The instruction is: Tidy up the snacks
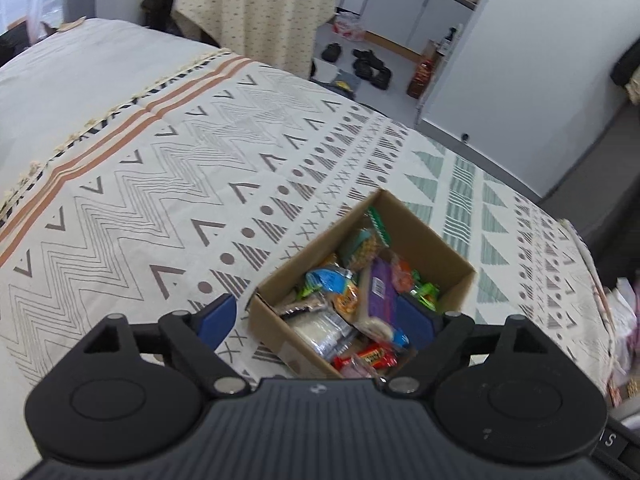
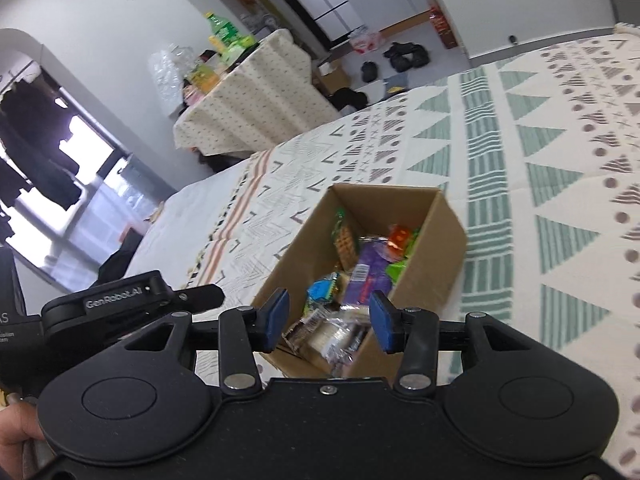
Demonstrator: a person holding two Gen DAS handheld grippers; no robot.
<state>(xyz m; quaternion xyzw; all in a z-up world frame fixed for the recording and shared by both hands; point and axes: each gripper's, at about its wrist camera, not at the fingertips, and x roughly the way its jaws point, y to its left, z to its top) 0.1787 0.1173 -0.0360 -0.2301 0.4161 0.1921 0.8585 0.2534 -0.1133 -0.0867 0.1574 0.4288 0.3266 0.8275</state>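
The open brown cardboard box (image 1: 436,252) of mixed wrapped snacks (image 1: 372,292) sits on the patterned desk cloth (image 1: 160,184), just beyond both grippers. The left gripper (image 1: 324,320) has wide, empty jaws straddling the box's near-left corner; the right gripper (image 2: 330,322) has narrower, empty jaws over its near edge. Bare cloth lies left and far.

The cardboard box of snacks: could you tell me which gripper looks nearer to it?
Left, by a little. The left gripper hangs open right over the cardboard box's near end. The right gripper, also open and empty, sits slightly back from the box's near edge.
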